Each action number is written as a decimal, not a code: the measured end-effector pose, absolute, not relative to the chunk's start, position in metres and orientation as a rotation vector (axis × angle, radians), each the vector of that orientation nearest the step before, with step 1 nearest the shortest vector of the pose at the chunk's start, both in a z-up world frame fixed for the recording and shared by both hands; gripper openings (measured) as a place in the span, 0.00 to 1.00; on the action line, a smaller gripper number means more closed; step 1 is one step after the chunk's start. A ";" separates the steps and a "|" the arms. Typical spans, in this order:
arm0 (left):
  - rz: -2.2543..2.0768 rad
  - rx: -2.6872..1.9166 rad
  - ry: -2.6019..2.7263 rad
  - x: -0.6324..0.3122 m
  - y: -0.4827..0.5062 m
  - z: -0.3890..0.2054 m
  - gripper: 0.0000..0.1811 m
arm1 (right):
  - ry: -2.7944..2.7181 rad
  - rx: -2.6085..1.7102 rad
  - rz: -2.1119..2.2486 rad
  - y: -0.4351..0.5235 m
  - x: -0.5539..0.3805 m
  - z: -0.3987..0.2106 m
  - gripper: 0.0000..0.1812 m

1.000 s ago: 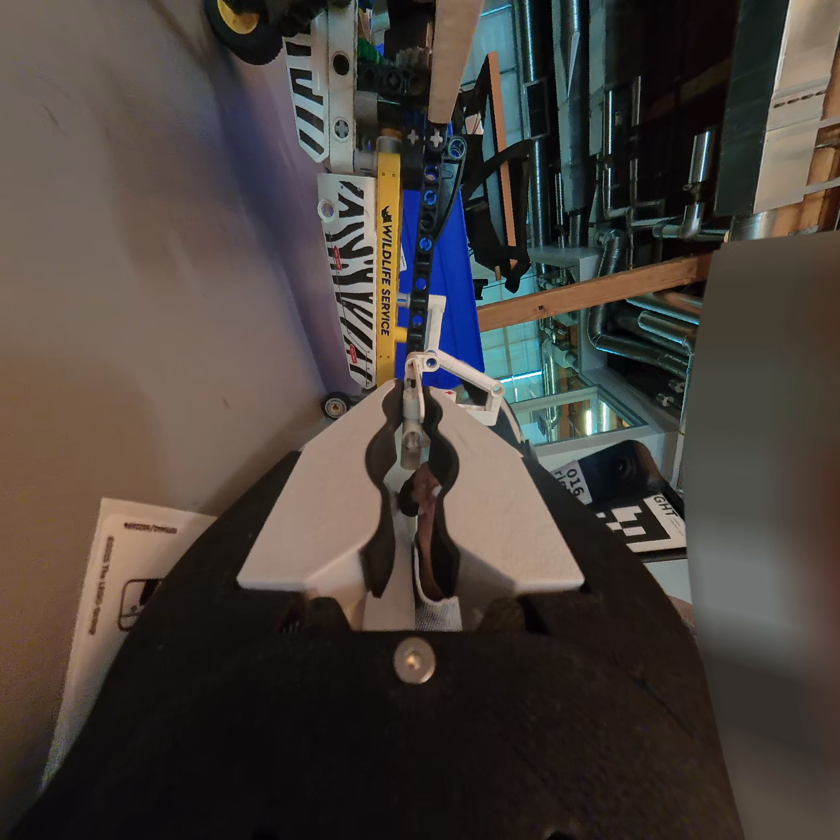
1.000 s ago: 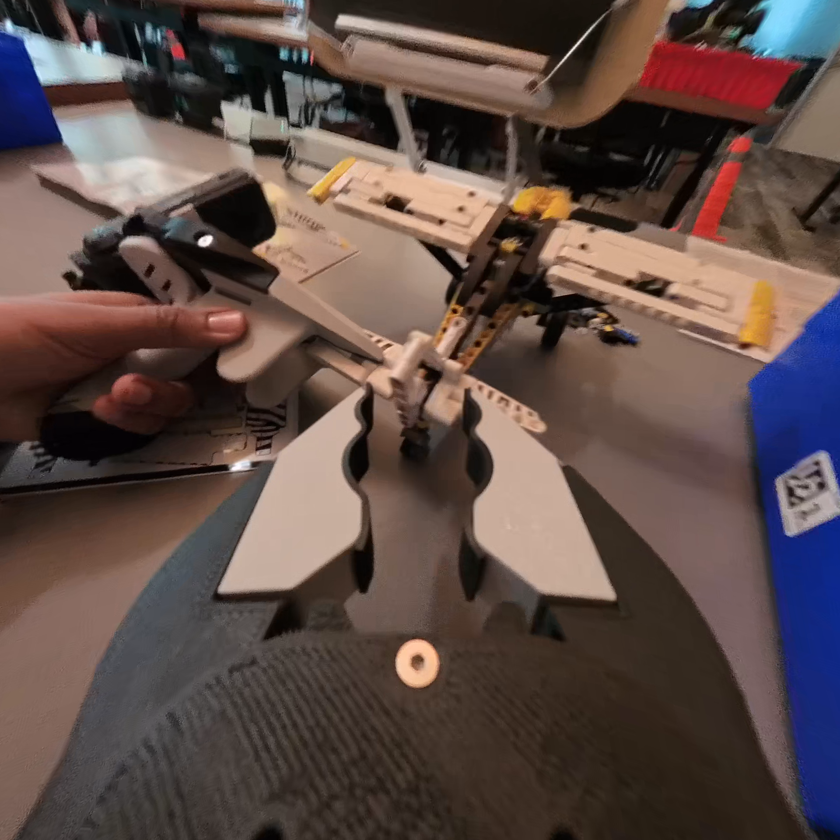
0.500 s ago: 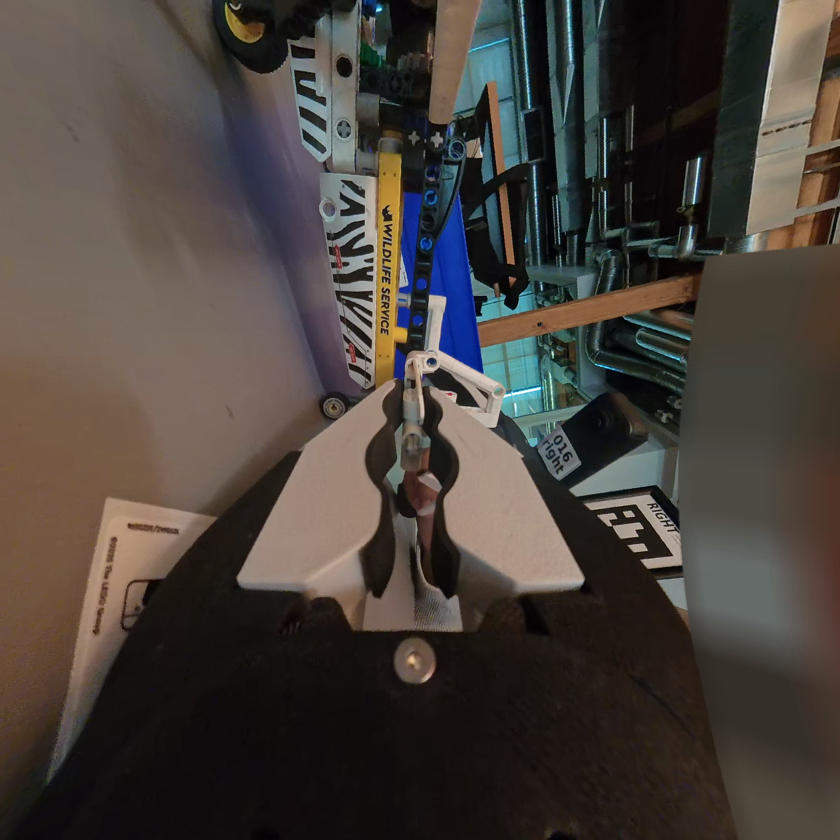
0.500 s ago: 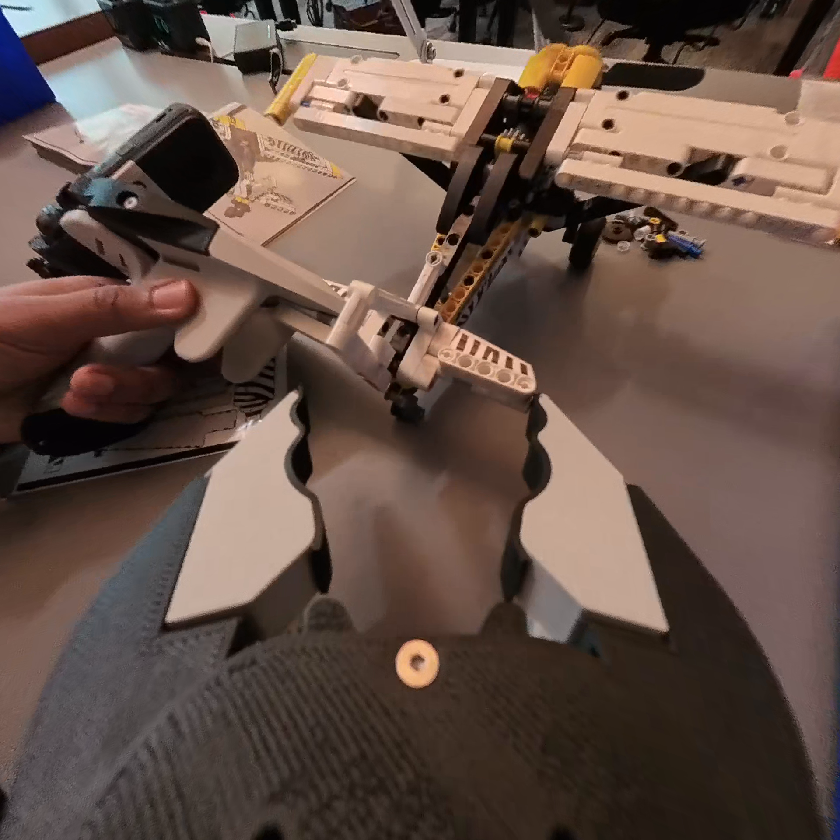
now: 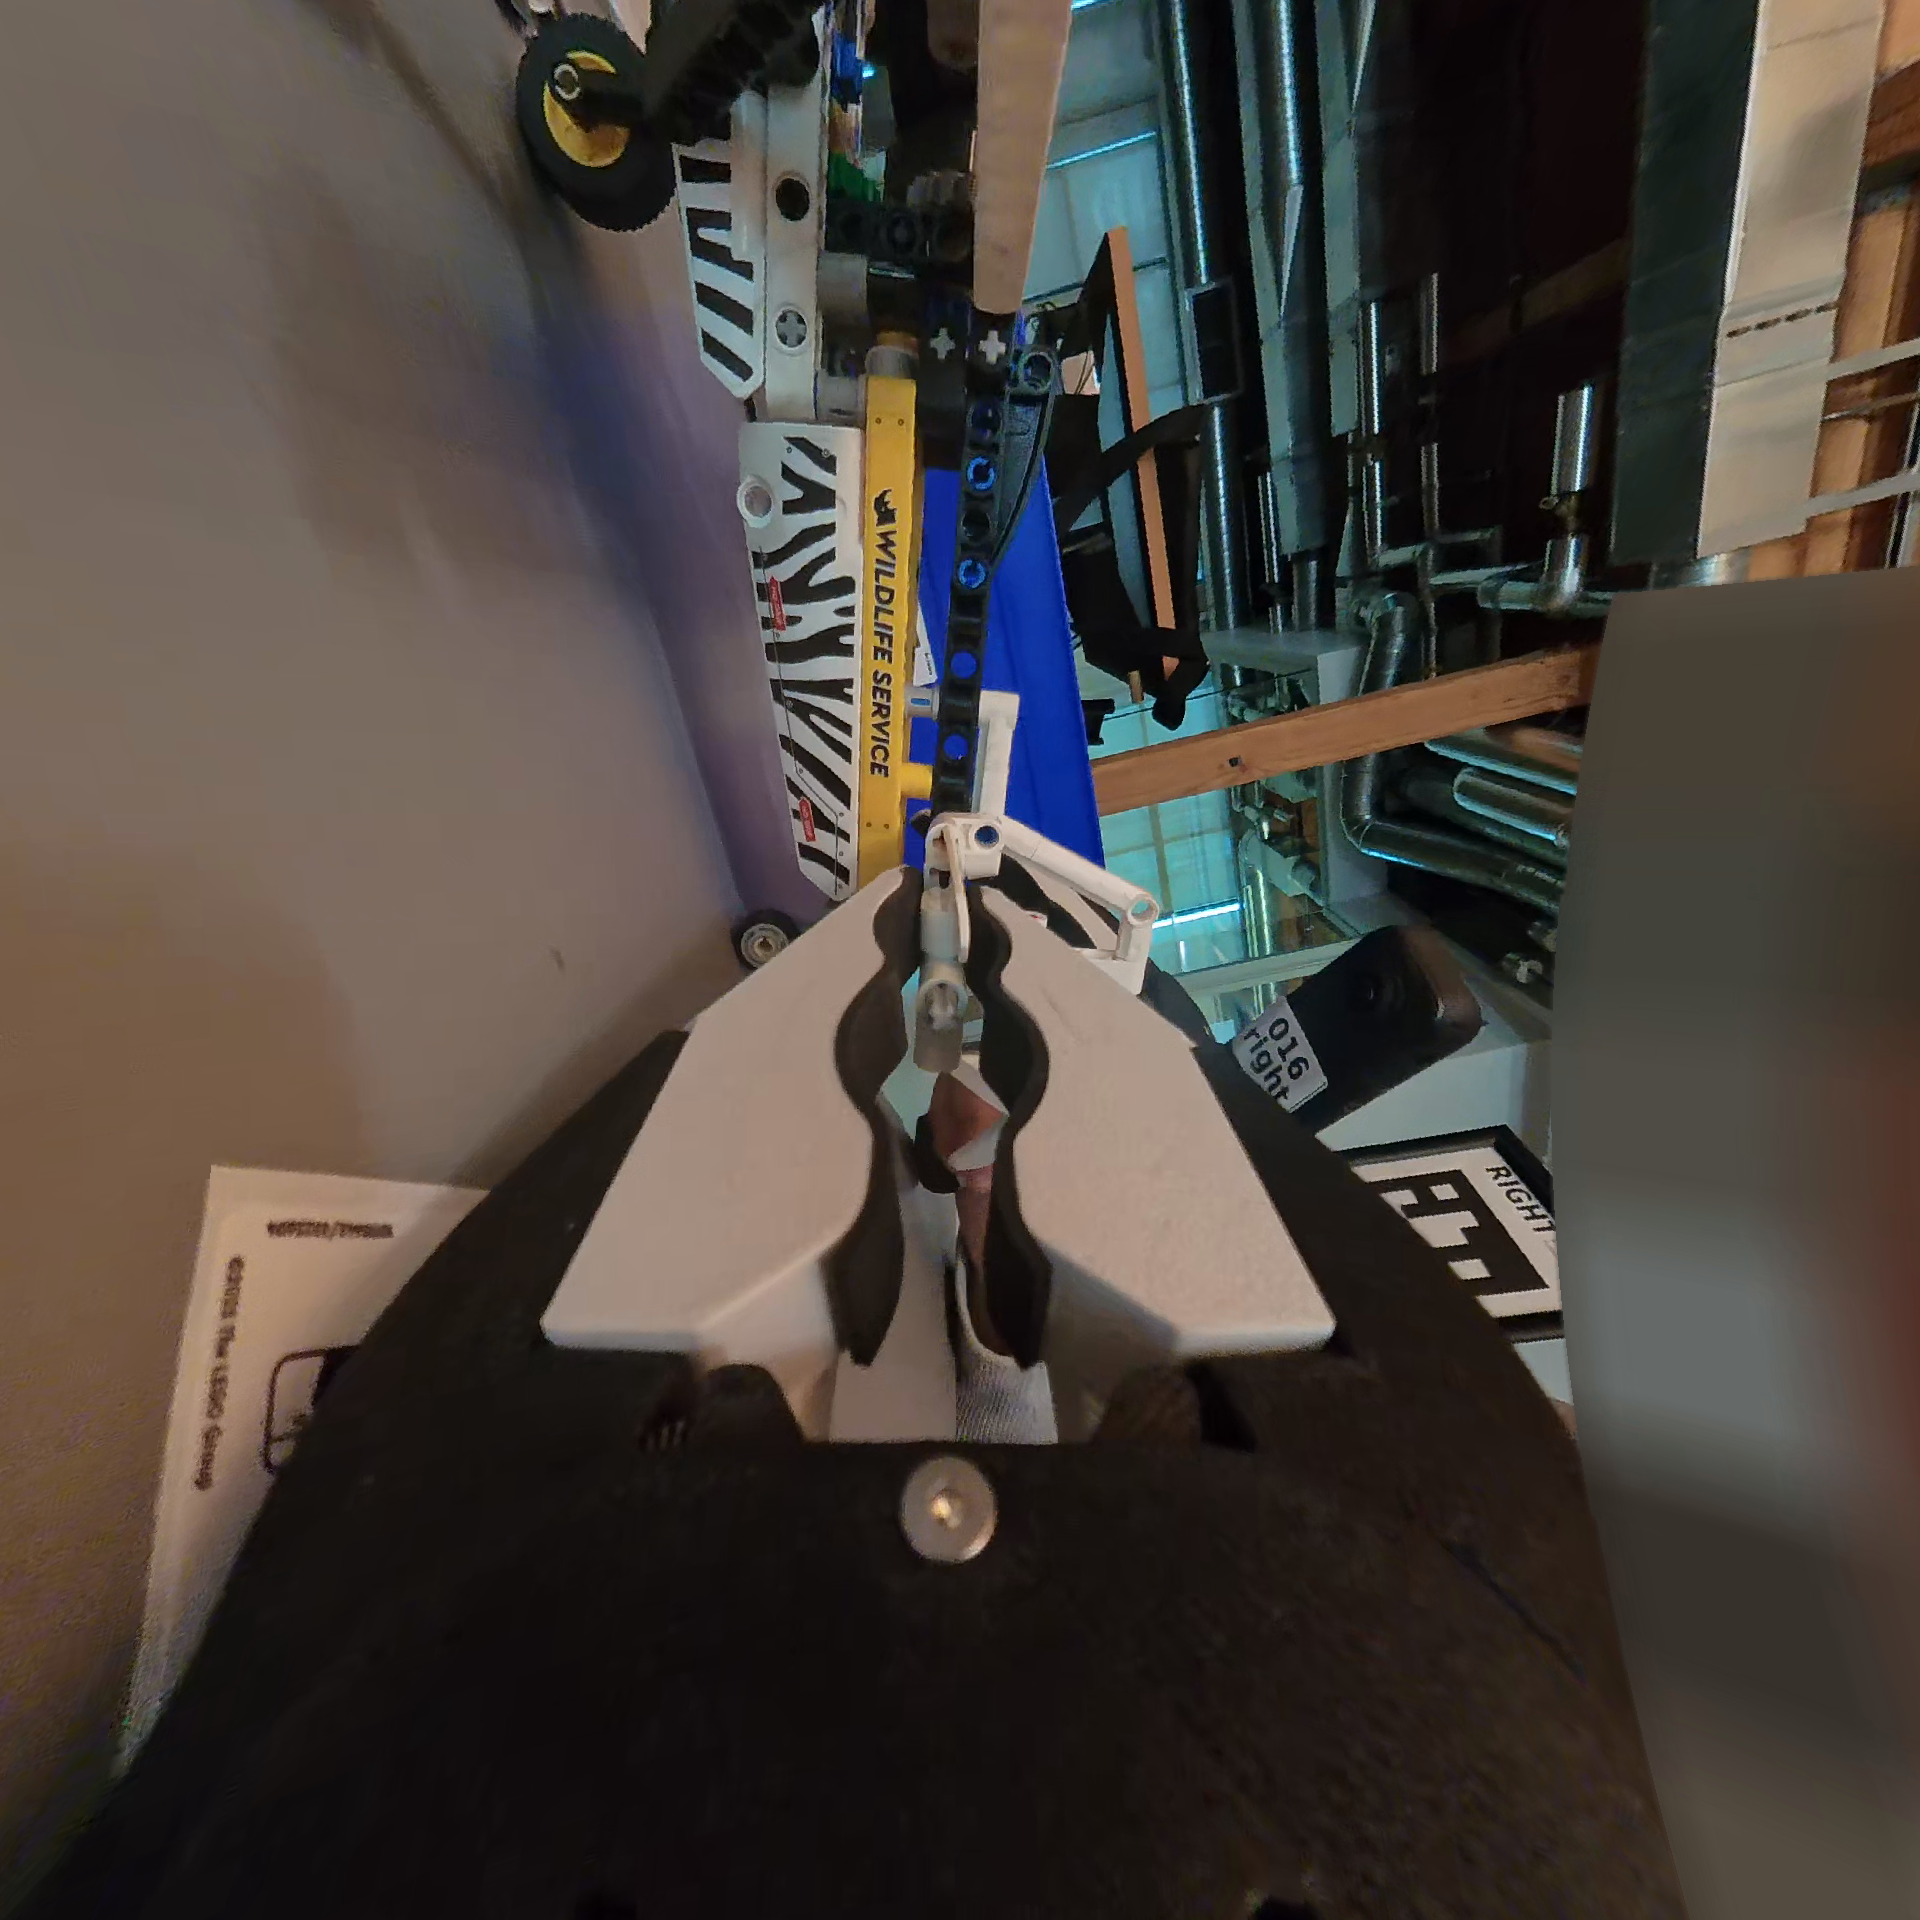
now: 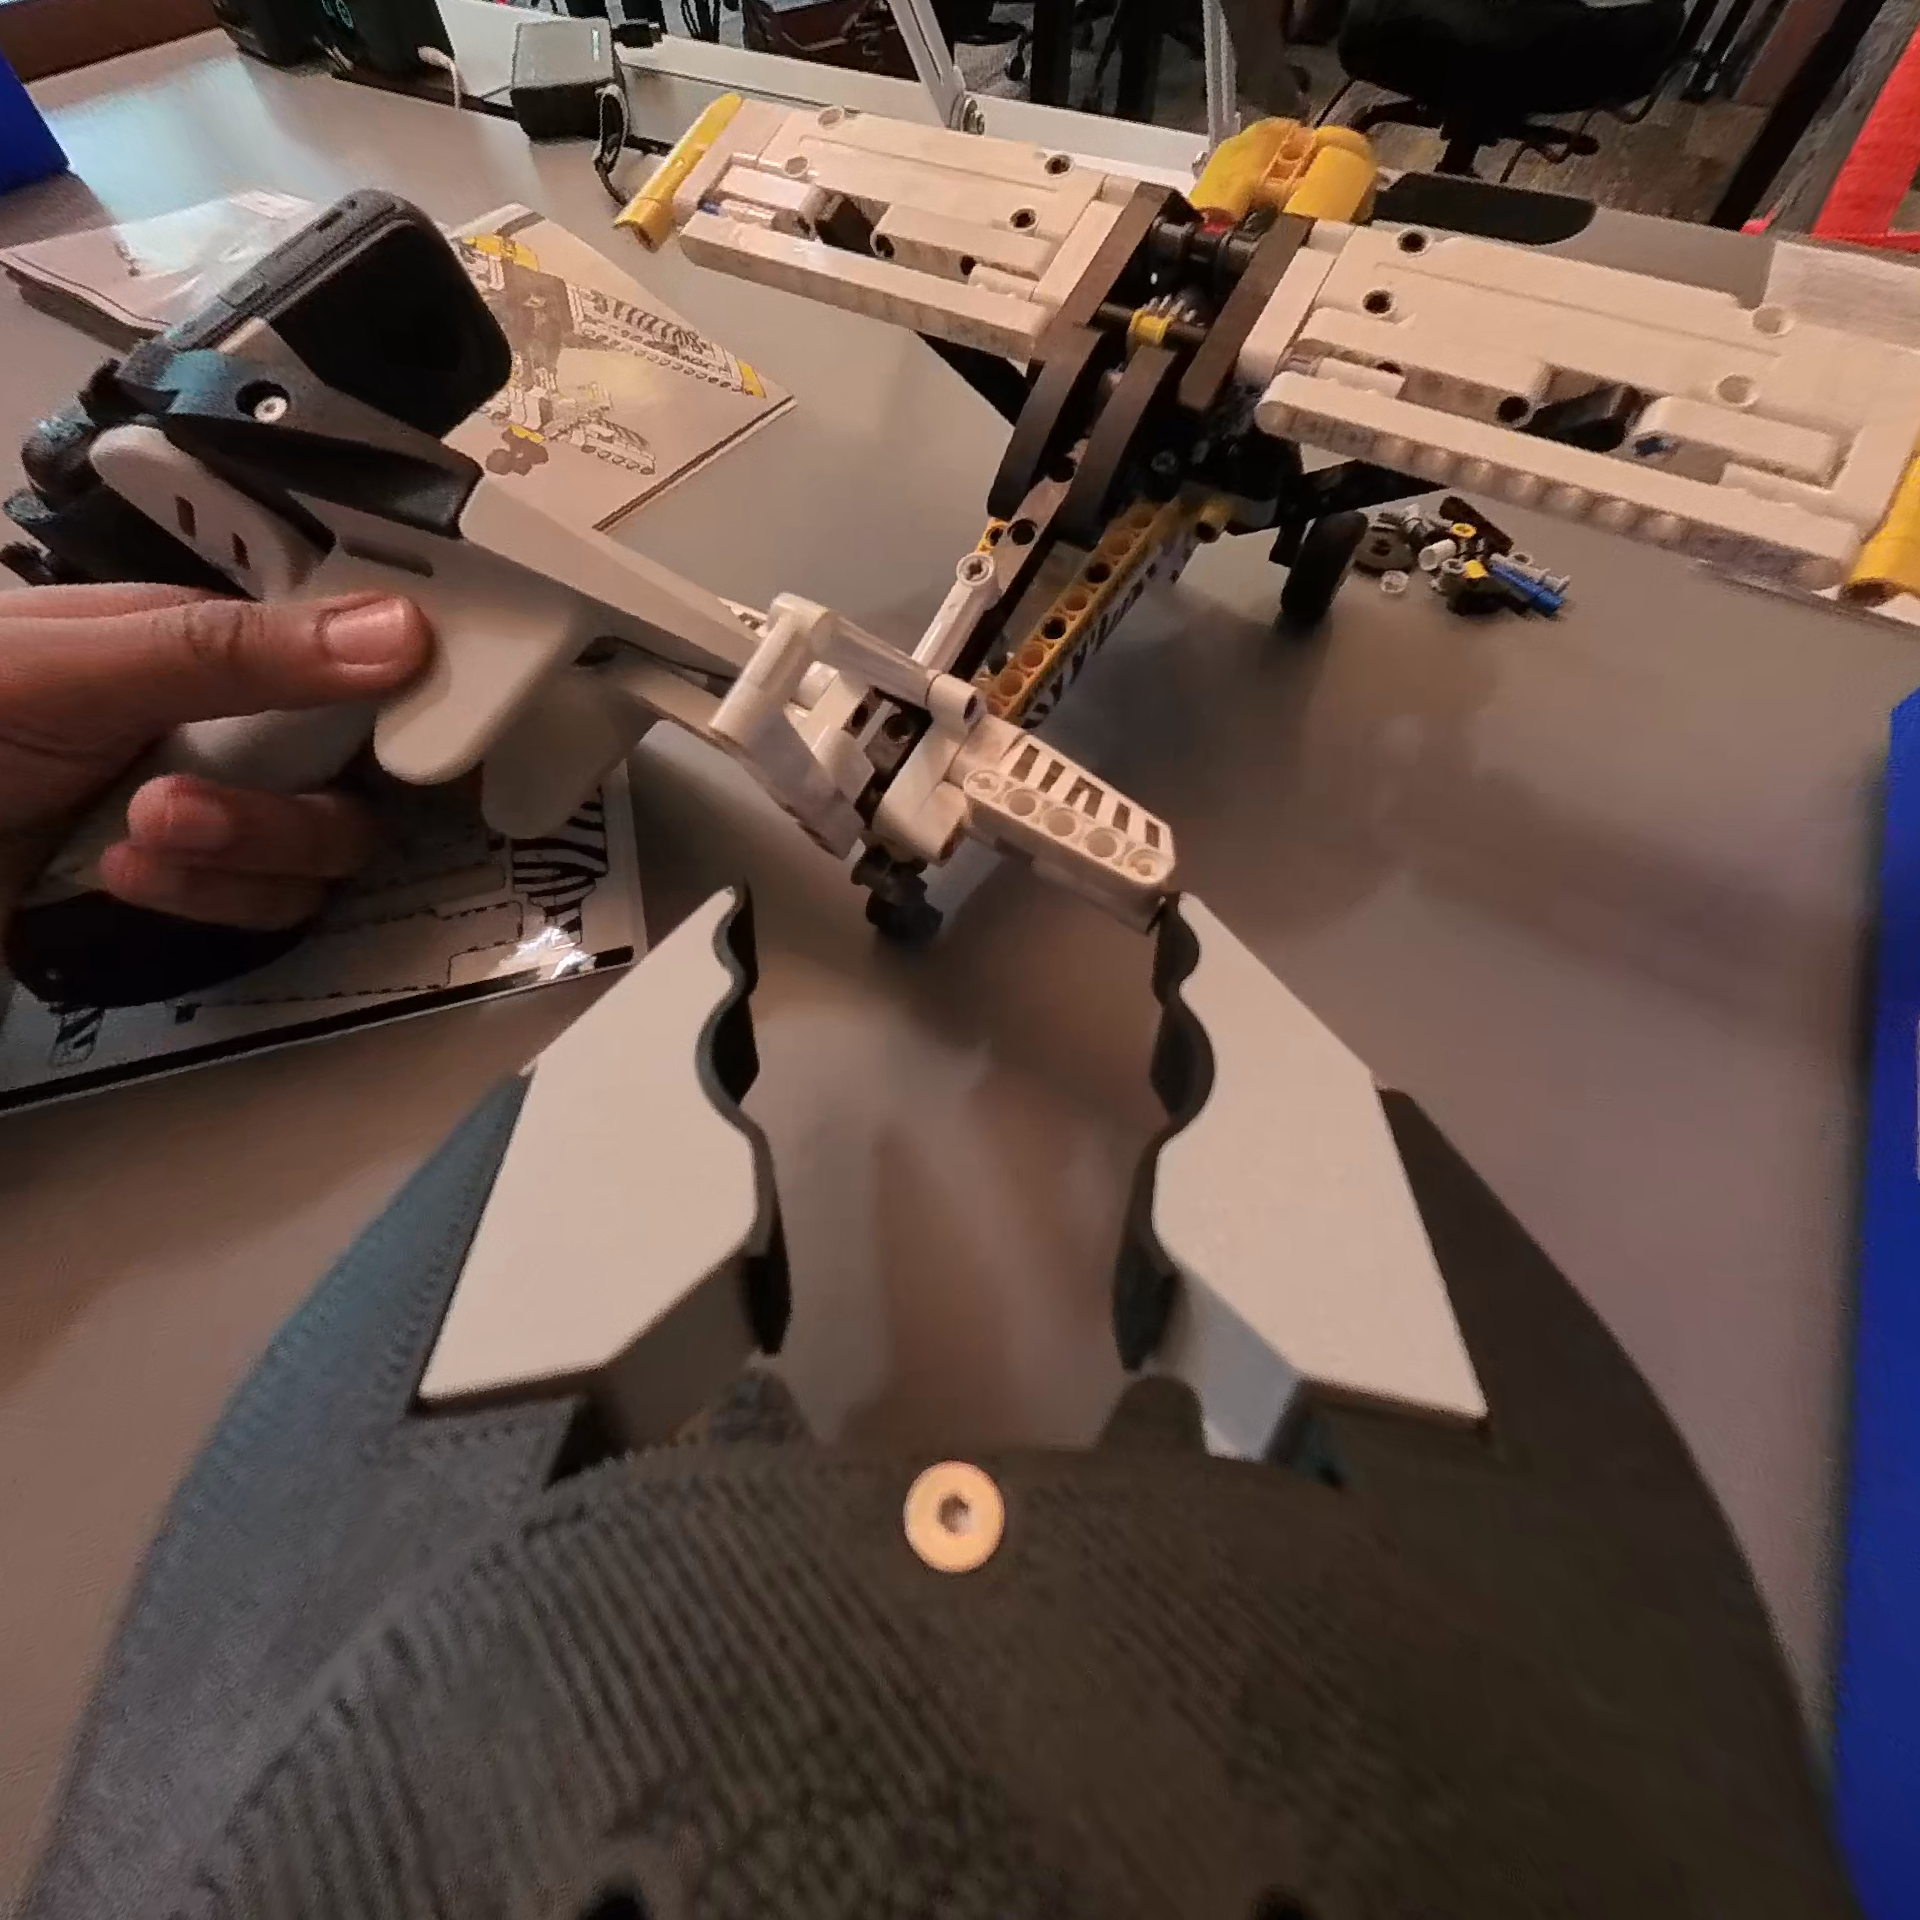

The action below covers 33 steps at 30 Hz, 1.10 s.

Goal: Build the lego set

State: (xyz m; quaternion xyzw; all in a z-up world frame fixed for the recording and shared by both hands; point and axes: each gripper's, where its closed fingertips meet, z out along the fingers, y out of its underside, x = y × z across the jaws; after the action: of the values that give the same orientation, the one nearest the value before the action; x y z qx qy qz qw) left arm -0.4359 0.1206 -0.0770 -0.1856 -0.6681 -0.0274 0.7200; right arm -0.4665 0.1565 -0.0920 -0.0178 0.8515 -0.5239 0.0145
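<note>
The lego plane (image 6: 1039, 239) stands on the grey table, with white wings, yellow wing tips and a zebra-striped body (image 5: 810, 665). My left gripper (image 5: 938, 920) is shut on a small white-grey connector piece (image 5: 943, 987) at the plane's tail end. In the right wrist view the left gripper (image 6: 732, 665) comes in from the left, held by a hand (image 6: 208, 665), and clamps the white tail assembly (image 6: 831, 727). My right gripper (image 6: 951, 914) is open and empty, just short of the white tail fin (image 6: 1070, 831), not touching it.
An instruction booklet (image 6: 623, 343) lies behind the left gripper, and a sticker sheet (image 6: 312, 987) lies under the hand. Loose small pieces (image 6: 1475, 561) lie by the plane's wheel. A blue box (image 6: 1891, 1143) stands at the right edge. A white paper (image 5: 239, 1351) lies under the left gripper. Left tips to right tips: about 6 centimetres.
My right gripper has opened wide and drawn back from the tail, which it was closing around a second ago. My left gripper stays shut on the tail piece.
</note>
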 end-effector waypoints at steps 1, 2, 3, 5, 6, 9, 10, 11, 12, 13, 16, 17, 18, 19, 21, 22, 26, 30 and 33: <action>-0.060 -0.418 -1.476 -0.436 0.121 -0.077 0.03 | 2.655 -0.058 -1.628 0.156 -0.466 -0.092 0.43; -0.068 -0.425 -1.474 -0.436 0.121 -0.077 0.03 | 2.658 -0.059 -1.626 0.156 -0.466 -0.093 0.43; -0.081 -0.429 -1.471 -0.436 0.121 -0.077 0.03 | 2.657 -0.058 -1.625 0.156 -0.466 -0.093 0.43; -0.091 -0.425 -1.469 -0.437 0.121 -0.077 0.03 | 2.649 -0.057 -1.625 0.156 -0.466 -0.092 0.43; -0.083 -0.434 -1.471 -0.437 0.122 -0.077 0.03 | 2.648 -0.053 -1.624 0.156 -0.466 -0.093 0.44; -0.068 -0.440 -1.473 -0.438 0.123 -0.077 0.03 | 2.649 -0.044 -1.616 0.156 -0.467 -0.093 0.45; -0.076 -0.434 -1.471 -0.438 0.122 -0.077 0.03 | 2.647 -0.044 -1.617 0.156 -0.467 -0.093 0.45; -0.080 -0.431 -1.469 -0.438 0.122 -0.077 0.03 | 2.644 -0.043 -1.622 0.156 -0.467 -0.093 0.44; -0.082 -0.433 -1.468 -0.438 0.123 -0.076 0.03 | 2.638 -0.036 -1.631 0.156 -0.467 -0.091 0.44; -0.079 -0.439 -1.467 -0.438 0.123 -0.076 0.03 | 2.632 -0.022 -1.641 0.157 -0.469 -0.090 0.43; -0.055 -0.422 -1.460 -0.437 0.119 -0.074 0.03 | 2.582 0.044 -1.686 0.158 -0.475 -0.084 0.44; -0.054 -0.401 -1.448 -0.435 0.115 -0.072 0.03 | 2.559 0.056 -1.693 0.159 -0.475 -0.082 0.44; -0.054 -0.380 -1.440 -0.433 0.112 -0.071 0.03 | 2.544 0.070 -1.701 0.159 -0.476 -0.081 0.46; -0.052 -0.362 -1.435 -0.430 0.108 -0.070 0.03 | 2.534 0.081 -1.709 0.160 -0.477 -0.079 0.47; -0.033 -0.343 -1.429 -0.423 0.103 -0.067 0.03 | 2.527 0.092 -1.745 0.161 -0.479 -0.076 0.48; -0.014 -0.344 -1.428 -0.419 0.101 -0.065 0.03 | 2.520 0.096 -1.784 0.162 -0.480 -0.072 0.48; 0.123 -0.530 -1.457 -0.402 0.114 -0.053 0.03 | 2.348 0.044 -2.223 0.186 -0.474 -0.025 0.40; 0.226 -0.879 -1.485 -0.387 0.145 -0.043 0.03 | 2.010 -0.163 -2.466 0.203 -0.410 0.014 0.32; 0.257 -1.080 -1.419 -0.371 0.174 -0.029 0.03 | 2.178 -0.152 -2.242 0.180 -0.387 -0.013 0.35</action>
State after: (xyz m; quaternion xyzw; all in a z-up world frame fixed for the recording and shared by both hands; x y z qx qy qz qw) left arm -0.3709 0.1735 -0.0292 -0.4699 -0.6175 0.1119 0.6208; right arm -0.3869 0.1805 -0.0129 -0.0485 0.6959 -0.7164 0.0063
